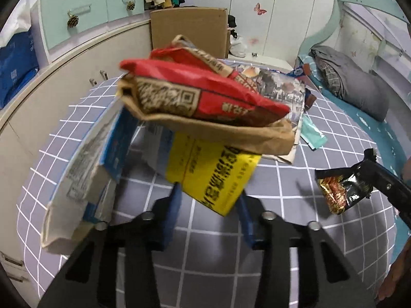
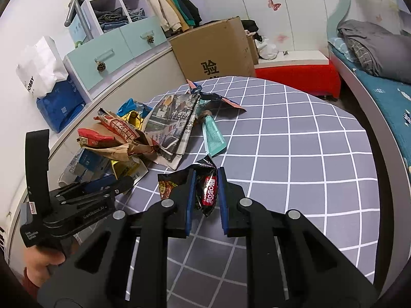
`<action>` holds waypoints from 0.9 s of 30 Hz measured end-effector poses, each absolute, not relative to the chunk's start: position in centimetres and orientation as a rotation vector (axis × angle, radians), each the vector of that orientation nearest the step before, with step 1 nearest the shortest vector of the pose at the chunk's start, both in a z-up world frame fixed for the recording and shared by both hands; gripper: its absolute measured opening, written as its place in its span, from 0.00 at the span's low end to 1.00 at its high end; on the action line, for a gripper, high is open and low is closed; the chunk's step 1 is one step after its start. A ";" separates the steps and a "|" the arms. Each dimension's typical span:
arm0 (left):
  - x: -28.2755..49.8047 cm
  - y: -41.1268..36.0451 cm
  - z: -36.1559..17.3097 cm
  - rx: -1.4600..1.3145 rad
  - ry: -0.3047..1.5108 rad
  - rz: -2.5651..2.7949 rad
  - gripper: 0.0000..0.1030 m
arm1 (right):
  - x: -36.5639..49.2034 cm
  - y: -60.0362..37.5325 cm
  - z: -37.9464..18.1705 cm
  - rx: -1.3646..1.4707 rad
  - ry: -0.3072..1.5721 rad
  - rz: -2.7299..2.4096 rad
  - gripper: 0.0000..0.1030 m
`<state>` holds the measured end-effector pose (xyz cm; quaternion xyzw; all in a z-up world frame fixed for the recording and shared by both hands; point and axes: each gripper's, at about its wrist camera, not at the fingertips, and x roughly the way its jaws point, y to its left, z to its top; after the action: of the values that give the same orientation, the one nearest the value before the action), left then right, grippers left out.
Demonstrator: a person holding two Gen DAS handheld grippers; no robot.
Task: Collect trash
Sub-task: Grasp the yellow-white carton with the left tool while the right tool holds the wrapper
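Between right gripper [image 2: 206, 192] pads: black wrapper [image 2: 208, 192].

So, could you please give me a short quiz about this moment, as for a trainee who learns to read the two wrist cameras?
1. True or false: the right tool holds a black snack wrapper.
2. Which describes the cloth on the table? A: plain red. B: grey with a white grid. C: green stripes.
3. Fill in: in the left wrist view, the packet between the fingers of the left tool is ___ in colour.

Key: 1 true; 2 B; 3 yellow.
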<state>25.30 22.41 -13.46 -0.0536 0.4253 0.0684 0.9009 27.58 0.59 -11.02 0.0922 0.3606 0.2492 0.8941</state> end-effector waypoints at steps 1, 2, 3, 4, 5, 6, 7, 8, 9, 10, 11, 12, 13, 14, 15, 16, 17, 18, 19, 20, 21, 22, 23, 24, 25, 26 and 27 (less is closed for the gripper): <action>25.1 22.4 -13.4 -0.109 0.877 0.150 0.24 | 27.4 0.5 -11.0 0.192 0.745 0.515 0.16; 25.0 22.4 -13.3 -0.105 0.878 0.155 0.20 | 27.2 0.5 -10.9 0.194 0.744 0.515 0.16; 24.8 22.4 -13.2 -0.103 0.873 0.163 0.18 | 27.1 0.4 -10.9 0.197 0.743 0.515 0.16; 24.6 22.4 -13.2 -0.100 0.873 0.166 0.18 | 26.9 0.3 -10.8 0.199 0.740 0.514 0.16; 24.4 22.4 -13.1 -0.093 0.871 0.176 0.16 | 26.7 0.1 -10.8 0.201 0.738 0.513 0.16; 24.2 22.4 -13.0 -0.088 0.867 0.185 0.14 | 26.6 0.0 -10.7 0.204 0.737 0.513 0.16; 24.0 22.4 -12.8 -0.084 0.859 0.196 0.13 | 26.4 -0.1 -10.6 0.208 0.736 0.517 0.16; 23.7 22.4 -12.6 -0.080 0.854 0.205 0.11 | 26.2 -0.3 -10.5 0.216 0.733 0.520 0.16; 23.2 22.4 -12.3 -0.086 0.845 0.210 0.08 | 26.0 -0.4 -10.3 0.216 0.730 0.517 0.16; 22.7 22.5 -12.0 -0.095 0.834 0.212 0.07 | 25.9 -0.4 -10.2 0.218 0.727 0.520 0.16; 22.3 22.6 -11.7 -0.100 0.825 0.215 0.05 | 25.6 -0.5 -10.1 0.217 0.723 0.519 0.16; 21.7 22.8 -11.4 -0.105 0.813 0.224 0.03 | 25.4 -0.6 -9.9 0.215 0.719 0.520 0.15; 21.2 23.0 -11.2 -0.113 0.806 0.222 0.03 | 25.2 -0.5 -9.8 0.207 0.717 0.518 0.13; 20.7 23.0 -10.9 -0.120 0.797 0.221 0.02 | 24.9 -0.5 -9.7 0.199 0.710 0.515 0.10; 20.2 22.9 -10.5 -0.112 0.795 0.216 0.01 | 24.8 -0.5 -9.5 0.193 0.707 0.514 0.09; 19.9 22.8 -10.3 -0.112 0.799 0.201 0.01 | 24.6 -0.5 -9.5 0.193 0.707 0.520 0.06; 19.5 22.7 -10.0 -0.123 0.801 0.180 0.01 | 24.5 -0.5 -9.5 0.193 0.709 0.523 0.06; 19.0 22.5 -9.8 -0.129 0.804 0.151 0.01 | 24.3 -0.6 -9.5 0.196 0.708 0.523 0.06; 18.7 22.3 -9.7 -0.134 0.804 0.134 0.01 | 24.1 -0.7 -9.6 0.203 0.708 0.524 0.06; 18.4 22.1 -9.6 -0.138 0.803 0.120 0.01 | 23.9 -0.8 -9.6 0.207 0.712 0.528 0.06; 17.9 21.6 -9.4 -0.131 0.798 0.107 0.01 | 23.8 -0.8 -9.6 0.207 0.715 0.528 0.06; 17.7 21.3 -9.3 -0.126 0.791 0.096 0.01 | 23.8 -0.8 -9.7 0.205 0.723 0.523 0.06; 17.3 20.9 -9.2 -0.128 0.786 0.077 0.01 | 23.7 -0.9 -9.8 0.209 0.729 0.514 0.07; 17.2 20.6 -9.2 -0.140 0.792 0.052 0.01 | 23.7 -1.0 -10.0 0.217 0.732 0.501 0.07; 17.1 20.3 -9.2 -0.161 0.799 0.017 0.01 | 23.8 -1.2 -10.3 0.213 0.746 0.486 0.07; 16.8 20.0 -9.1 -0.179 0.800 -0.015 0.01 | 23.9 -1.3 -10.5 0.210 0.752 0.475 0.07; 16.6 19.8 -9.0 -0.174 0.794 -0.016 0.01 | 23.9 -1.4 -10.7 0.204 0.759 0.457 0.08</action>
<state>16.63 19.77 -8.97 -0.0848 0.3861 -0.0079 0.9185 23.95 -1.38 -10.75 0.0987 0.3666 0.2205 0.8985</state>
